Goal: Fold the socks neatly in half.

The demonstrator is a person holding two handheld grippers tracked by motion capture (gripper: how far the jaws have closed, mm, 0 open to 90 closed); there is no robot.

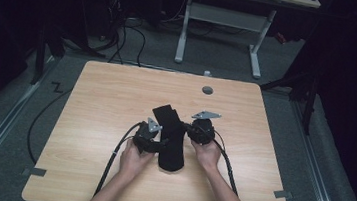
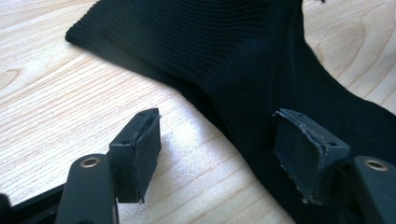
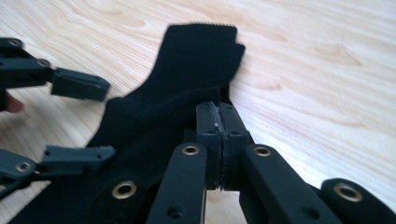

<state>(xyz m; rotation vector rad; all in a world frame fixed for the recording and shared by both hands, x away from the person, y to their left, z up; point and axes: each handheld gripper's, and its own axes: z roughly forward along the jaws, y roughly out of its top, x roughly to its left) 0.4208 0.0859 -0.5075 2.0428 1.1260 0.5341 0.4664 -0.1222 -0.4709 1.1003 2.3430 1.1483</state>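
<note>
A black sock [image 1: 170,140] lies flat on the wooden table [image 1: 117,94], cuff pointing away from the person. My left gripper [image 1: 157,141] rests at the sock's left edge. Its jaws stand open [image 2: 217,135]: one pad [image 2: 140,144] is over bare wood, the other [image 2: 303,149] over the sock [image 2: 233,60]. My right gripper [image 1: 187,129] comes in from the sock's right side. Its jaws [image 3: 219,109] are pressed together on a raised ridge of the sock [image 3: 187,60] at its edge. The left gripper [image 3: 93,119] shows open across the sock.
A grey round grommet [image 1: 207,90] sits near the table's far edge. Tape marks [image 1: 34,171] are at the front corners. Beyond the table stand a white-legged desk [image 1: 222,19] and floor cables [image 1: 123,34]. Bare wood surrounds the sock.
</note>
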